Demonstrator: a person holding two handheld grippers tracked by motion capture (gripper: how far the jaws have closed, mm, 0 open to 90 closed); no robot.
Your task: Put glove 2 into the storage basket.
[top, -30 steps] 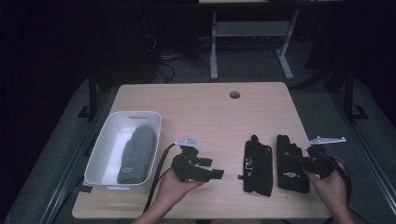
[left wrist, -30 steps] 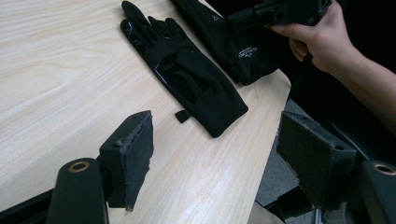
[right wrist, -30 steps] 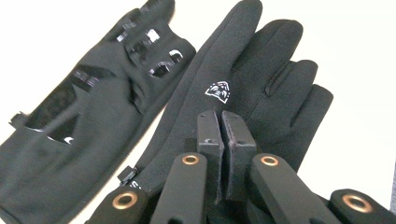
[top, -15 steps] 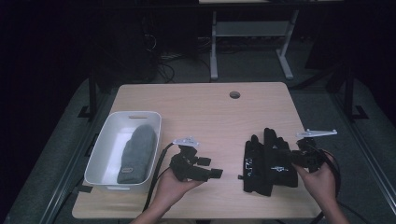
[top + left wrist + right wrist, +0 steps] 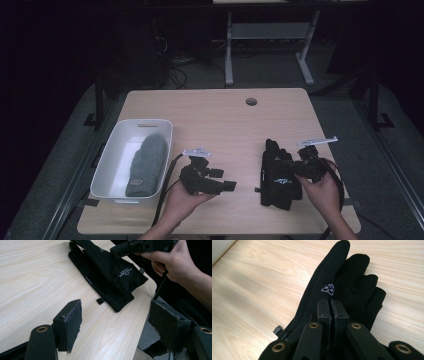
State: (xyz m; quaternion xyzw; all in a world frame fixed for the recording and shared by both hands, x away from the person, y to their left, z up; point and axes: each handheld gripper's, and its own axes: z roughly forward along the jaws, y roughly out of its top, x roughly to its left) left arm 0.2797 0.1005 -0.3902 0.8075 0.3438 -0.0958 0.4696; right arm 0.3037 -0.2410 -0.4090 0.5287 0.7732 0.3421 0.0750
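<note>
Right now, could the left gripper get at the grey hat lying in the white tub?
Probably yes. The left gripper has open, empty jaws, and the grey hat lies uncovered in the open-topped white tub just beside that hand, though the gripper points away from it.

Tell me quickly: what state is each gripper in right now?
Left gripper: open, holding nothing.
Right gripper: shut on the upper black glove, which lies over the other glove.

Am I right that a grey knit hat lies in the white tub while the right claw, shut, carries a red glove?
Nearly. The glove is black, not red, as the right gripper view shows. The rest stands: the grey knit hat lies in the white tub, and the right claw is shut on the glove.
</note>
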